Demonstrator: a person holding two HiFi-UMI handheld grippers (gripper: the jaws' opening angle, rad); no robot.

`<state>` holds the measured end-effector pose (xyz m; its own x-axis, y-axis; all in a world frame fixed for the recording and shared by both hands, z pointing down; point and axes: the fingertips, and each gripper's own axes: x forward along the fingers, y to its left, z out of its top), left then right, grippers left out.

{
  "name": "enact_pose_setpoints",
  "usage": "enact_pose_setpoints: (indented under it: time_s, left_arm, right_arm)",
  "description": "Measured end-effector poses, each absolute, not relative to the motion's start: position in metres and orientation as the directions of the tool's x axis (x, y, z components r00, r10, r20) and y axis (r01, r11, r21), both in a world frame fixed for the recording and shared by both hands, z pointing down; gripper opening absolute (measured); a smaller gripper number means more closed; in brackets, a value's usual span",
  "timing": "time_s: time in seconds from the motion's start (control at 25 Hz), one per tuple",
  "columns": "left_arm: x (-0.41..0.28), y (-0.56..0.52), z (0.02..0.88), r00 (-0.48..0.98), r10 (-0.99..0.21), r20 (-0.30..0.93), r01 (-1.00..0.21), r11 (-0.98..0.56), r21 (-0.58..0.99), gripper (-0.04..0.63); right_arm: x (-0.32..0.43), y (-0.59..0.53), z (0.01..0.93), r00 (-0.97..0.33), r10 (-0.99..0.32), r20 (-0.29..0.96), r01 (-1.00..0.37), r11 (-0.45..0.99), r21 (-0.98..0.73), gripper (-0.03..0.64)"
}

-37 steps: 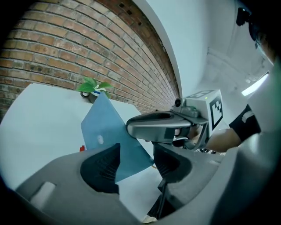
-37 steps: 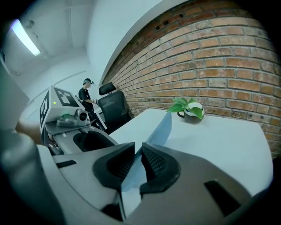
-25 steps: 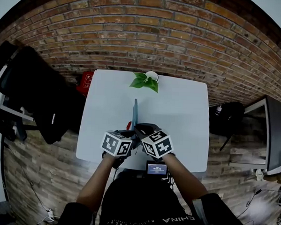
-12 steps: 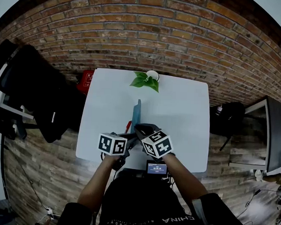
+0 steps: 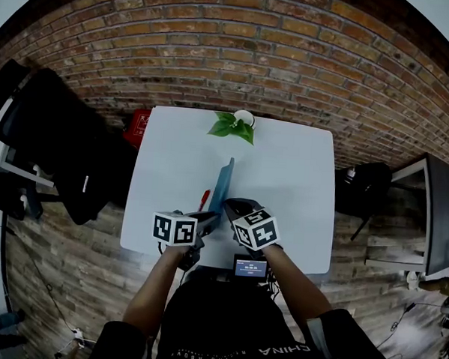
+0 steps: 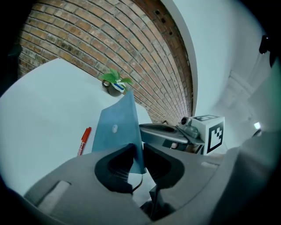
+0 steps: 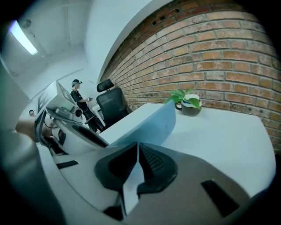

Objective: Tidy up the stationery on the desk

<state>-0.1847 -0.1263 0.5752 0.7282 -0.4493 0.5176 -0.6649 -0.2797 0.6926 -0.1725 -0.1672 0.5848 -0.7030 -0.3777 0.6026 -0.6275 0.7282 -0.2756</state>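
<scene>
A blue folder (image 5: 222, 187) stands on edge over the white desk (image 5: 292, 186), tilted to the right at its far end. Both grippers hold its near edge. My left gripper (image 6: 137, 154) is shut on the blue folder (image 6: 115, 127). My right gripper (image 7: 136, 160) is shut on the folder's (image 7: 147, 125) pale edge. In the head view the left gripper (image 5: 206, 223) and right gripper (image 5: 228, 210) sit close together at the desk's near side. A red marker (image 5: 203, 199) lies flat on the desk left of the folder, and shows as a red marker (image 6: 83, 140) in the left gripper view.
A potted plant in a mug (image 5: 235, 127) stands at the desk's far edge by the brick wall. A black office chair (image 5: 50, 139) is left of the desk, a red object (image 5: 136, 128) beside the far left corner. A dark bag (image 5: 363, 188) sits on the right floor.
The folder has been lifted and swung, its far end leaning further right. The left gripper has moved left and nearer; the red marker now shows more fully beside the folder.
</scene>
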Motion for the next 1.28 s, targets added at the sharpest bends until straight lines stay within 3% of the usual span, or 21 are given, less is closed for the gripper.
enact_pose_setpoints:
  time_s: [0.76,1.0,1.28]
  left_arm:
    - [-0.128,-0.136,0.561,0.855,-0.449,0.259,-0.415,-0.294,0.861,0.072]
    - [-0.151,-0.135,0.578,0.82,-0.505,0.271,-0.427,-0.221,0.877,0.072]
    - [-0.187,-0.133,0.605,0.765,-0.528,0.369,-0.513,-0.154,0.844,0.063]
  right_arm:
    - [-0.111,-0.175,0.568,-0.644,-0.491,0.586,-0.711,0.668,-0.222,0.011]
    - [-0.122,-0.173,0.578,-0.649,-0.466,0.601,-0.7,0.676,-0.231,0.011]
    - [-0.127,-0.172,0.588,-0.649,-0.447,0.616,-0.696,0.675,-0.244,0.011]
